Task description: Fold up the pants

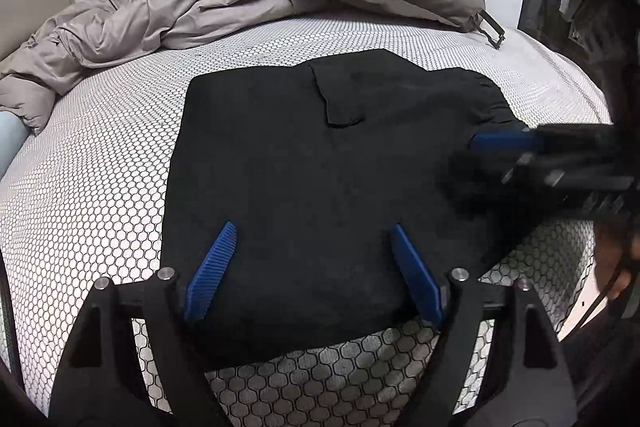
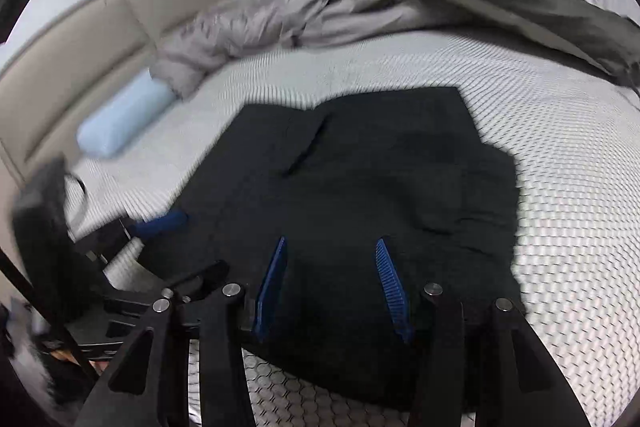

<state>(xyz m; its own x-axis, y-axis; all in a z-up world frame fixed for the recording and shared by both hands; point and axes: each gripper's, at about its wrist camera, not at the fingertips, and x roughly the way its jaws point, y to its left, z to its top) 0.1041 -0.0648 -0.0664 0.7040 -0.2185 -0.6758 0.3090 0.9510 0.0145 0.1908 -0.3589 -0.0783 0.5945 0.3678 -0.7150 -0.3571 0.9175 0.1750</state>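
Both tongs [image 1: 312, 231] [image 2: 331, 246] gape over folded black pants [image 1: 320, 167]

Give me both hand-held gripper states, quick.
Left hand-held gripper: open, empty, over the black pants.
Right hand-held gripper: open, holding nothing.

I have my left gripper [image 1: 312, 235] angled downward with its blue fingers [image 1: 212, 273] spread wide and nothing between them. My right gripper [image 2: 332, 251], beside it, tilts down too, its fingers [image 2: 272, 285] parted, gripping nothing.
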